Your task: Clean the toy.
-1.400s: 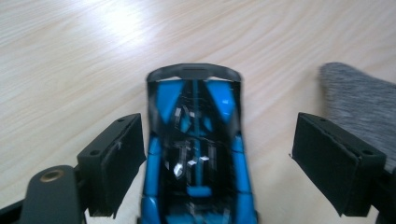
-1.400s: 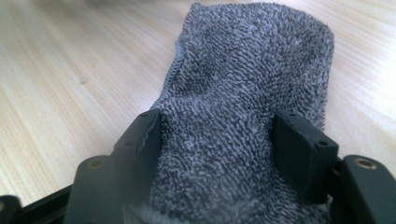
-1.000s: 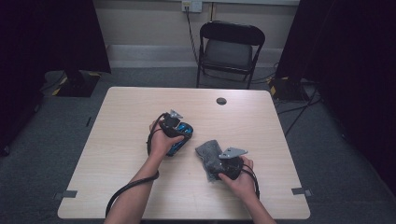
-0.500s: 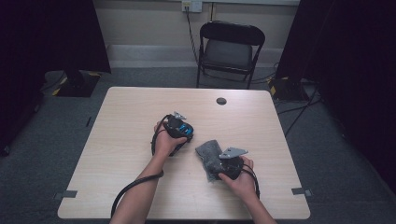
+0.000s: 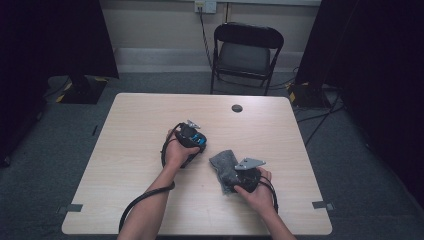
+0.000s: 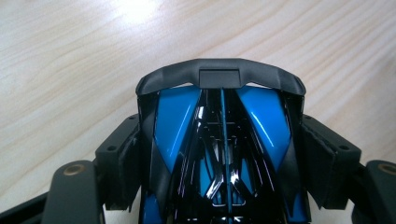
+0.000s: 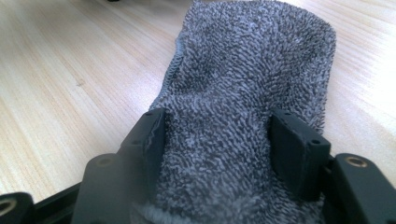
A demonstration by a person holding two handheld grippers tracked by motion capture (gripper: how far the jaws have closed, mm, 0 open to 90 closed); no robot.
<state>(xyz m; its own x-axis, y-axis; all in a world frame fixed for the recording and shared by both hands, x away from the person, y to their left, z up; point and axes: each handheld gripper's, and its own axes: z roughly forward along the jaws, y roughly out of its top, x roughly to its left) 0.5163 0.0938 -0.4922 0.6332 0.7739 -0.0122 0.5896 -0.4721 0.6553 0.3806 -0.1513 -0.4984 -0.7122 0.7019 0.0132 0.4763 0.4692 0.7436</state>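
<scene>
Bench [image 5: 125, 150] in middle of floor; folding chair [image 5: 245, 52] behind its far edge. Small round disc [image 5: 237, 108] on bench near far edge, right of centre. Left gripper [image 5: 192, 142] near bench centre, toy car [image 6: 222, 140] between its jaws, above bench top. Right gripper [image 5: 240, 177] to right and nearer person, terry cloth [image 7: 243, 107] between its jaws, cloth lying on bench, reaching toward left gripper, apart from it.

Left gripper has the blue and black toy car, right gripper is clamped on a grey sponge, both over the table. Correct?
Not quite. The right gripper holds a grey towel, not a sponge; the right gripper view shows its looped terry pile. The rest stands: the left gripper is clamped on the blue and black car over the table.
</scene>
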